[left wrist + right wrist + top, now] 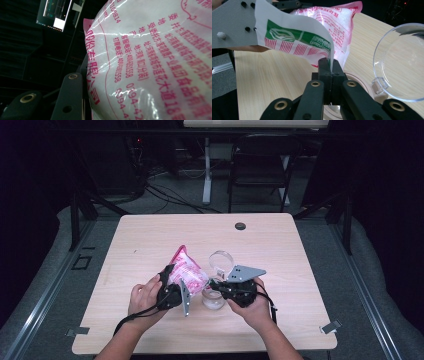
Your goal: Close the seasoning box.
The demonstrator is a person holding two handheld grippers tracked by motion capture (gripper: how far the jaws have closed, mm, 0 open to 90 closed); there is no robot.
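The left gripper view crops the pink-printed bag (155,62) at three edges, and the bag hides one jaw.

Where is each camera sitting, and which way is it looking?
High view: above the table, looking forward and down; both forearms, left gripper, right gripper.
Left gripper view: on the left gripper, facing the pink-printed bag; one black jaw.
Right gripper view: on the right gripper, facing the bag's corner between shut jaws, clear lid beside.
All views share the bag.
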